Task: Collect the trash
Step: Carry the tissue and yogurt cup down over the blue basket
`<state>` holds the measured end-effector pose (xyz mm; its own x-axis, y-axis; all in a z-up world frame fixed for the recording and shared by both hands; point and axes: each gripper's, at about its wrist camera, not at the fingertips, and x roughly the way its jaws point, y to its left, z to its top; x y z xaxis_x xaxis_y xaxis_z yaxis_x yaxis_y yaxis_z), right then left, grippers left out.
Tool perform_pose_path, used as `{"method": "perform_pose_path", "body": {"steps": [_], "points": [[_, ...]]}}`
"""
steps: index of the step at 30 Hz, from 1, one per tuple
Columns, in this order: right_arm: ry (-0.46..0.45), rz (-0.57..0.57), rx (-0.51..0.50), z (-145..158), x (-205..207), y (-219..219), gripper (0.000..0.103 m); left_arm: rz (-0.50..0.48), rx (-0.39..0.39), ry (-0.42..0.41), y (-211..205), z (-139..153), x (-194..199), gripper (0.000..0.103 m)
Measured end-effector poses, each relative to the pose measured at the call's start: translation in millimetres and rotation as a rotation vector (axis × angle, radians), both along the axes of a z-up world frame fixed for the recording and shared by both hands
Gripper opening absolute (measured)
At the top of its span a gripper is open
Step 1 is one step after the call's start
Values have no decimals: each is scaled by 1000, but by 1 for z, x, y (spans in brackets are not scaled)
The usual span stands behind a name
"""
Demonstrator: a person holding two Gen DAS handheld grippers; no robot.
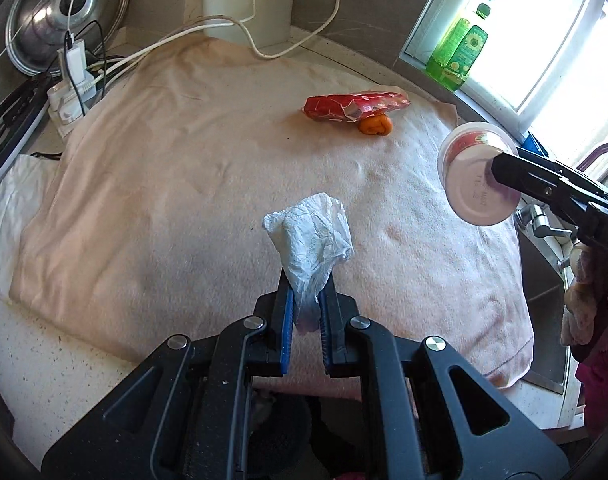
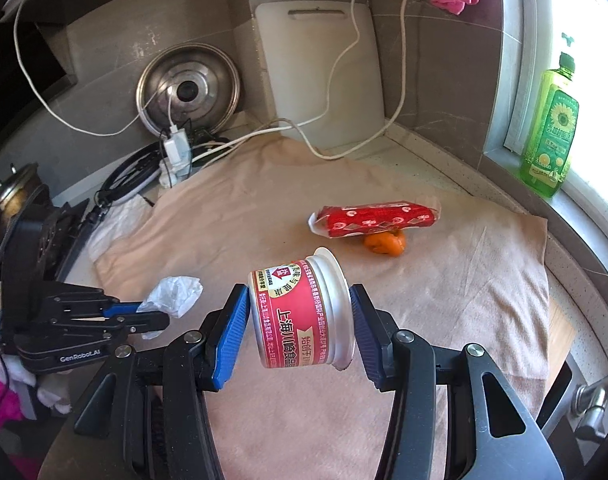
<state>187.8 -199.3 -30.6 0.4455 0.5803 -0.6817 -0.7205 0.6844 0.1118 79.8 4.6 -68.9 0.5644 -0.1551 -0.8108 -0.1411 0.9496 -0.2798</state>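
Note:
My left gripper (image 1: 306,280) is shut on a crumpled white tissue (image 1: 311,240) and holds it above the beige towel (image 1: 144,200). In the right wrist view that gripper (image 2: 154,316) and the tissue (image 2: 176,294) are at the left. My right gripper (image 2: 300,312) is shut on a red-labelled white cup (image 2: 300,312), held on its side above the towel; the cup also shows in the left wrist view (image 1: 477,176). A red snack wrapper (image 1: 355,106) (image 2: 377,218) lies on the towel's far side, resting on an orange peel (image 1: 375,126) (image 2: 385,242).
A power strip with chargers and cables (image 1: 74,88) sits at the back left beside a metal pot lid (image 2: 188,88). A white cutting board (image 2: 323,76) leans on the back wall. A green detergent bottle (image 2: 549,136) stands on the windowsill. A sink faucet (image 1: 539,222) is at the right.

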Motion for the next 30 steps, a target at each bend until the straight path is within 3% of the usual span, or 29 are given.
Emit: {"method": "perform_pose_path", "body": {"steps": [11, 30], "points": [[55, 41, 18, -8, -60, 21, 49, 46, -22, 27, 22, -13, -61, 9], [178, 97, 1, -53, -150, 47, 49, 70, -75, 164, 38, -71, -139, 9]]}}
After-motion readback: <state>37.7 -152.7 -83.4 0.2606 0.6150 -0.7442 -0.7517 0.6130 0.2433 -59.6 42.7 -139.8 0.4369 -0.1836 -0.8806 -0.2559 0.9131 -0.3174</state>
